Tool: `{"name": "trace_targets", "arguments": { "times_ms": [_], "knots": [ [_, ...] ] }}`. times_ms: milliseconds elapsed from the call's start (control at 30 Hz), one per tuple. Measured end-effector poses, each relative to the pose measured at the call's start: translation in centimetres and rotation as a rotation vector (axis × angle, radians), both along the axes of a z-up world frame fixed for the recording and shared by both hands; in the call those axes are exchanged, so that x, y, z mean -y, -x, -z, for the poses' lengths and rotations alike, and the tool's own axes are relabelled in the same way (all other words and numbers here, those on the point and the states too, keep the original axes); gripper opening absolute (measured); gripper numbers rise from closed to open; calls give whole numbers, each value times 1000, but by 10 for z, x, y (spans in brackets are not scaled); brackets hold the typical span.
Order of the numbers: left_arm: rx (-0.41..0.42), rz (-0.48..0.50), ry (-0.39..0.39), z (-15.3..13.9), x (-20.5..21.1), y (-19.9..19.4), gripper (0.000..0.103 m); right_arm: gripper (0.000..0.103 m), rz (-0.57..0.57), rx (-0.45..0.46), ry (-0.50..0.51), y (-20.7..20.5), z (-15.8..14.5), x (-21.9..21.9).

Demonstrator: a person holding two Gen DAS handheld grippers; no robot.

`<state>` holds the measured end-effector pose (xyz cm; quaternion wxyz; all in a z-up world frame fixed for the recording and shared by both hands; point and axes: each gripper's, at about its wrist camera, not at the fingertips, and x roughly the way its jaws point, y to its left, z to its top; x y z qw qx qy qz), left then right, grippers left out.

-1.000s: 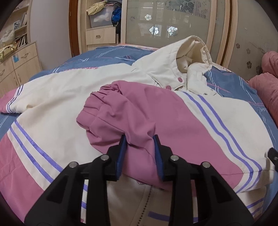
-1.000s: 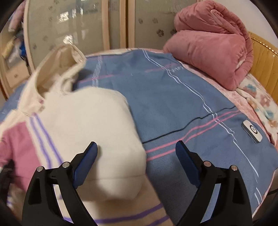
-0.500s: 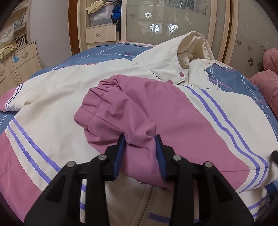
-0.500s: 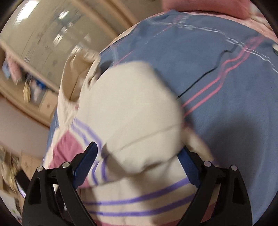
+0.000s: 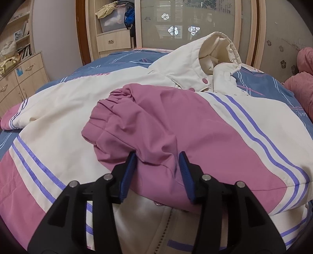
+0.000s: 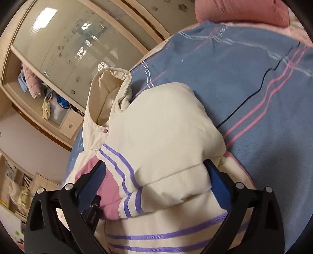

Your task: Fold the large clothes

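A cream padded jacket [image 5: 64, 117] with pink panels, purple stripes and a hood [image 5: 217, 48] lies spread on the bed. Its pink sleeve [image 5: 156, 121] is folded across the chest. My left gripper [image 5: 157, 154] straddles a raised fold of that sleeve. Its jaws are opening and the pads are easing off the fabric, which rests on the jacket. In the right wrist view my right gripper [image 6: 154, 164] is tilted over the jacket's cream shoulder [image 6: 166, 127]. Its jaws are opening wide, with the puffy fold between them, not squeezed.
A blue blanket [image 6: 254, 78] with pink lines covers the bed, and a thin black cable [image 6: 252, 95] runs across it. A rolled pink quilt [image 6: 244, 9] lies at the far right. Behind the bed stand a frosted-door wardrobe [image 5: 185, 23] and a low drawer cabinet [image 5: 19, 78].
The left jaws have spread apart around the pink sleeve fold. The right gripper has rolled sideways and sunk over the cream shoulder, so that the fold now sits between its jaws.
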<state>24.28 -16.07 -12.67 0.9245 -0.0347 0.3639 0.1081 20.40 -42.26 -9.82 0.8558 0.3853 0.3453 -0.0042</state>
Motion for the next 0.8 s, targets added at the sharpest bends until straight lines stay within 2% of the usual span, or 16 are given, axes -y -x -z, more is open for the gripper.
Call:
{"name": "trace_targets", "arguments": {
  "times_ms": [67,167,200,267,333,400,433,467,533,600,667,800],
  "knots": [
    [0,-3,4,0,-1,0,50,99,15,-62,-18,15,-1,5],
    [-1,-11,-4,1,-1,0,54,99,-59,-40,-137,21,4,-3],
    [-2,-12,-9,1,0,0,54,99,-96,-17,-142,17,3,-10],
    [-4,-15,-14,1,0,0,59,99,-125,35,-47,3,1,-23],
    [-7,-20,-11,1,0,0,67,99,-93,47,-19,-10,6,-18],
    [-8,-25,6,1,-4,0,70,99,-36,37,-78,-20,17,0],
    [-7,-23,21,1,-6,1,70,95,17,44,-112,-17,20,11],
    [-6,-19,33,1,-7,1,70,84,68,41,-103,-14,19,19],
    [-4,-11,43,2,-8,2,70,72,101,21,-81,-11,17,26],
    [-6,-12,31,2,-5,2,70,71,103,6,-76,-10,17,24],
    [-6,-13,24,3,-4,2,70,71,120,10,-15,-5,10,17],
    [-7,-10,30,3,-4,1,73,71,145,58,30,8,-3,15]
  ]
}}
